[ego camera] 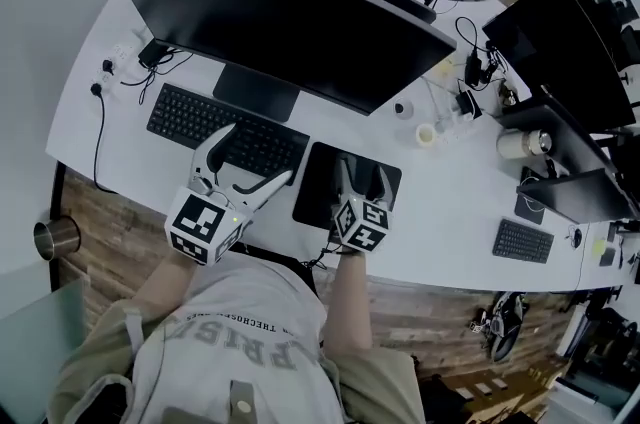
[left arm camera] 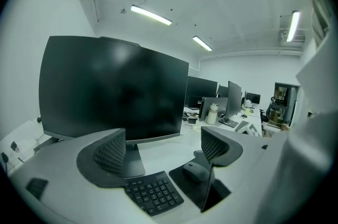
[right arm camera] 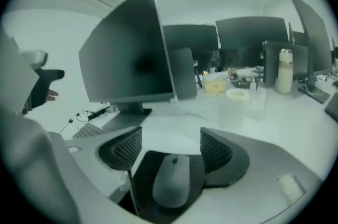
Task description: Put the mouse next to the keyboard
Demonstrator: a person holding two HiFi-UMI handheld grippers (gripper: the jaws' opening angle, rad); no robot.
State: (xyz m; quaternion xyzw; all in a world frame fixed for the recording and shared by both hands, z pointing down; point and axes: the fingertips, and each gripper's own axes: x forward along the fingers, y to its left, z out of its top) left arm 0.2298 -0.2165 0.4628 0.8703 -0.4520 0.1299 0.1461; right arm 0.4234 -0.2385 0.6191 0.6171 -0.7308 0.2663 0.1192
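A grey mouse (right arm camera: 173, 180) lies on a black mouse pad (right arm camera: 142, 186), low between the jaws of my right gripper (right arm camera: 171, 149). The jaws stand wide on either side of it and the pads do not press it. In the head view the right gripper (ego camera: 363, 174) hovers over the pad (ego camera: 318, 180), just right of the black keyboard (ego camera: 215, 124). My left gripper (ego camera: 260, 152) is open and empty over the keyboard's right end. In the left gripper view the keyboard (left arm camera: 153, 194) and the mouse (left arm camera: 194, 171) show below the left gripper (left arm camera: 163, 149).
A large dark monitor (ego camera: 290, 22) stands behind the keyboard on the white desk (ego camera: 440, 212). A small cup (ego camera: 427, 134) and a steel tumbler (ego camera: 525, 144) stand to the right, with a small second keyboard (ego camera: 522, 240). Cables (ego camera: 120, 72) lie at the far left.
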